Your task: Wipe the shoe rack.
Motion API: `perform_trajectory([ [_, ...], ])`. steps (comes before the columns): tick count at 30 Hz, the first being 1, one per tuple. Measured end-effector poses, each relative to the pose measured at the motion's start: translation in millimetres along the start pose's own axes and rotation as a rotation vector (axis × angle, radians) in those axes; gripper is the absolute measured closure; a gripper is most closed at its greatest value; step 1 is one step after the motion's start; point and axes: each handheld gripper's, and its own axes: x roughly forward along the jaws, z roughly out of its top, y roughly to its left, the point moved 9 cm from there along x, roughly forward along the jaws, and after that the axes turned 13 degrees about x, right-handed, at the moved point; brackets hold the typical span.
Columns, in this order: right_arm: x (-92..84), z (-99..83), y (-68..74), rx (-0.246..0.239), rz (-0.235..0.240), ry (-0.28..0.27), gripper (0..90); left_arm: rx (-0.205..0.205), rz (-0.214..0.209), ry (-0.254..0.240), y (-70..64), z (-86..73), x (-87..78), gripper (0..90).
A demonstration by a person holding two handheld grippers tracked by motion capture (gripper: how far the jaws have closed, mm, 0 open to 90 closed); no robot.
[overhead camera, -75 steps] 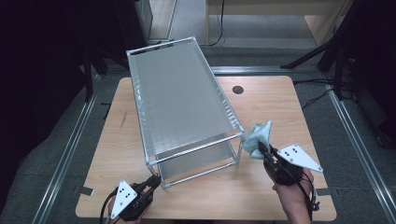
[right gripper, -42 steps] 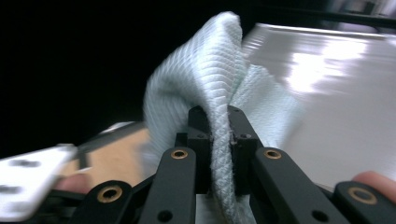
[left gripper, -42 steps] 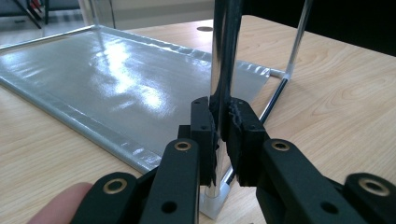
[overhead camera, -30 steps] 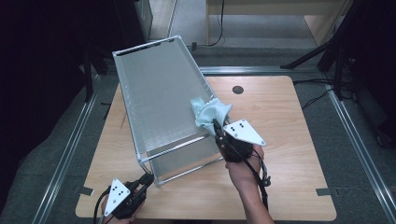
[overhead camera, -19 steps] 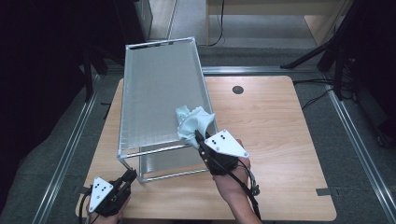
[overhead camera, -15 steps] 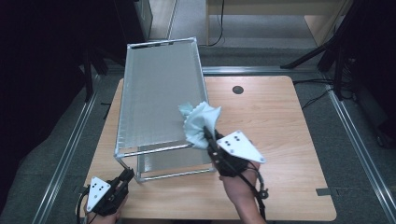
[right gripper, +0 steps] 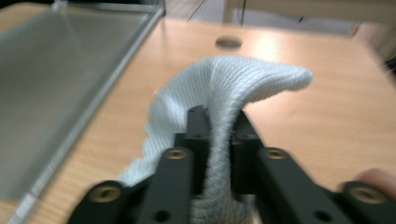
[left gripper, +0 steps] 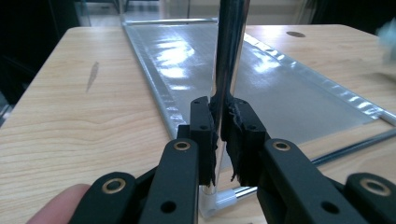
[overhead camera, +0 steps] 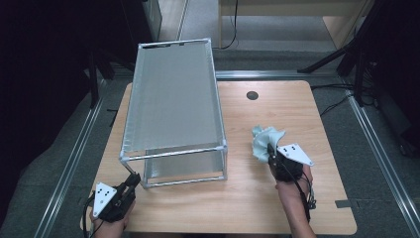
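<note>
A long box-shaped rack (overhead camera: 173, 109) of chrome tubes, white corner joints and glossy translucent panels stands on the pale wood-grain table (overhead camera: 277, 208). The left gripper (left gripper: 218, 130) is clamped on its near upright tube. To the rack's right, the right gripper (right gripper: 218, 135) has a soft, ribbed-knit pale cloth (right gripper: 224, 93) between jaws that have just been easing apart; the blurred view suggests the pads still touch it.
</note>
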Motion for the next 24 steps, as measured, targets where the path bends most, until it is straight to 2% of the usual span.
perform_trajectory([
  [3, 8.4, -20.1, -2.2, 0.020, 0.052, 0.030, 45.6, -0.001, 0.011, 0.001, 2.5, -0.5, 1.7, 81.1],
  [4, 5.9, -22.9, 2.7, 0.010, 0.089, 0.034, 41.1, -0.001, 0.012, 0.003, 3.1, -1.2, 2.2, 80.8],
  [5, 5.9, -22.9, 2.7, 0.010, 0.089, 0.034, 41.1, -0.001, 0.012, 0.003, 3.1, -1.2, 2.2, 80.1],
  [6, 1.7, -24.2, 10.2, -0.013, 0.133, 0.031, 37.8, 0.000, 0.013, 0.008, 3.9, -2.4, 3.2, 80.1],
  [7, -3.6, -25.1, 20.0, -0.042, 0.187, 0.024, 36.3, -0.001, 0.009, 0.017, 4.3, -4.3, 4.2, 79.5],
  [8, -14.3, -32.0, 46.0, -0.085, 0.328, 0.040, 36.4, 0.003, 0.007, 0.027, 5.3, -7.4, 5.3, 78.8],
  [9, -17.2, -36.6, 58.5, -0.114, 0.373, 0.044, 37.0, 0.005, 0.008, 0.032, 6.2, -7.9, 4.9, 79.1],
  [10, -17.2, -36.6, 58.5, -0.114, 0.373, 0.044, 37.0, 0.005, 0.008, 0.032, 6.2, -7.9, 4.9, 79.8],
  [11, -19.2, -47.1, 85.9, -0.174, 0.457, 0.049, 38.9, 0.007, 0.011, 0.032, 6.8, -7.6, 4.1, 80.2],
  [13, -16.5, -52.2, 102.4, -0.201, 0.481, 0.044, 44.0, 0.004, 0.016, 0.034, 7.2, -8.3, 2.5, 80.9],
  [14, -16.5, -52.2, 102.4, -0.201, 0.481, 0.044, 44.0, 0.002, 0.009, 0.033, 6.9, -8.7, 1.6, 81.2],
  [15, -12.9, -56.0, 115.6, -0.206, 0.505, 0.047, 58.3, 0.016, -0.001, 0.034, 5.9, -9.0, -0.7, 81.3],
  [16, -12.9, -56.0, 115.6, -0.206, 0.505, 0.047, 58.3, 0.016, -0.001, 0.034, 5.9, -9.0, -0.7, 81.4],
  [18, -12.6, -60.7, 123.5, -0.209, 0.516, 0.044, 76.5, 0.019, -0.003, 0.032, 6.0, -9.9, -2.6, 81.4],
  [20, -15.6, -63.3, 123.5, -0.227, 0.516, 0.036, 81.5, 0.013, -0.010, 0.025, 5.4, -10.7, -4.3, 81.4],
  [24, -24.9, -67.1, 118.5, -0.210, 0.477, 0.032, 82.2, 0.034, -0.043, 0.008, -4.7, -10.6, -7.5, 81.5],
])
